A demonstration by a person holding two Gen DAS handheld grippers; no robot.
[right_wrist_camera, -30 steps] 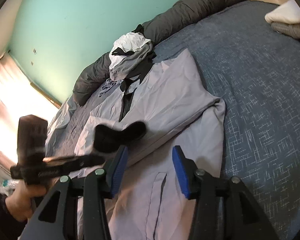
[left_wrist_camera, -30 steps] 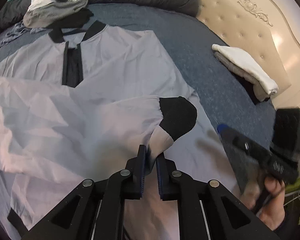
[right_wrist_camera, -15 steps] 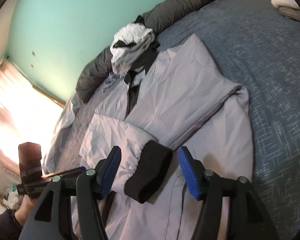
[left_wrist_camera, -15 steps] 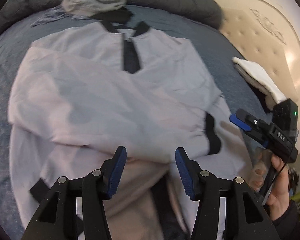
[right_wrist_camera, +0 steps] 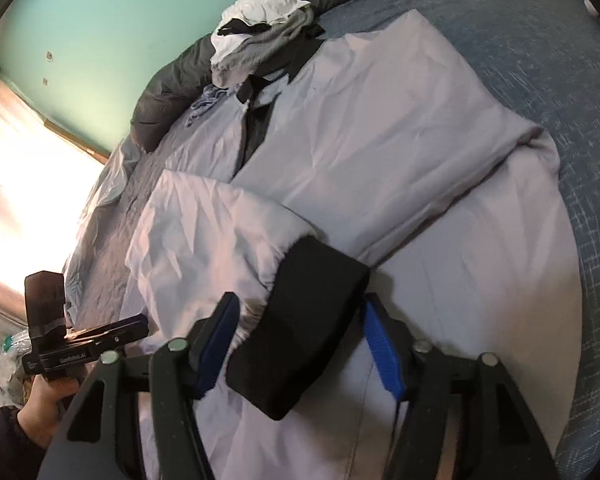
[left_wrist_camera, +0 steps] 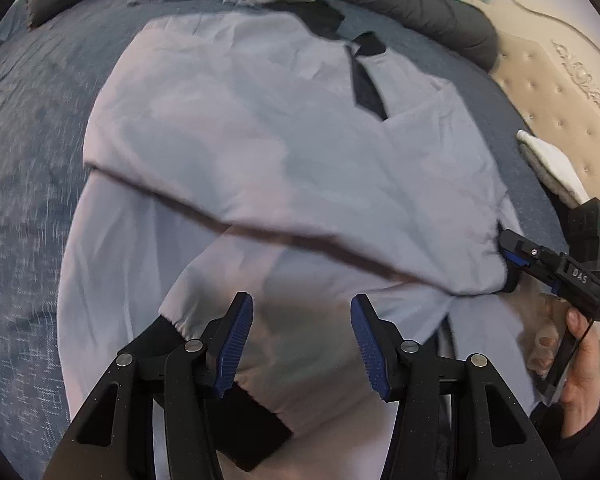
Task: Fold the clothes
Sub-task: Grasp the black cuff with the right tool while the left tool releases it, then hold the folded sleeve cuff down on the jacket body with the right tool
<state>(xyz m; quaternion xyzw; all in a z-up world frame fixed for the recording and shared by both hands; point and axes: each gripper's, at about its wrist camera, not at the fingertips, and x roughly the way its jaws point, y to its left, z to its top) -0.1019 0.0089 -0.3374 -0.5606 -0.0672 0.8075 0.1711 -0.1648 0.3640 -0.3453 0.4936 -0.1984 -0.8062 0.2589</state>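
Jacket point(left_wrist_camera: 284, 152) — pale lilac with black cuffs and placket — lies spread on the blue bed point(left_wrist_camera: 24, 168), both sleeves folded across its body.

Left claw point(left_wrist_camera: 302, 344) points steeply down over the jacket's lower part, jaws apart with nothing pinched; only flat cloth shows in the gap. A black cuff point(left_wrist_camera: 240, 432) lies just under its left finger, half hidden by the claw's frame. The bed at left is smeared by blur.

Right claw point(right_wrist_camera: 300, 344) tilts down less steeply, and its jaws are closing; the other cuff point(right_wrist_camera: 300, 332) stands in the gap, close to the left pad, though I cannot tell whether either pad touches it. In the left view this claw's tip point(left_wrist_camera: 516, 256) sits at the sleeve end, its far finger buried in cloth, and the right hand point(left_wrist_camera: 580, 364) grips the handle at the frame's edge. In the right view the left hand point(right_wrist_camera: 48, 404) and its handle show low at left, cut off.

Beyond both claws, past the collar, a heap point(right_wrist_camera: 260, 44) of grey and white clothes rests against a dark bolster point(left_wrist_camera: 420, 12); folded whites point(left_wrist_camera: 552, 168) lie well right.
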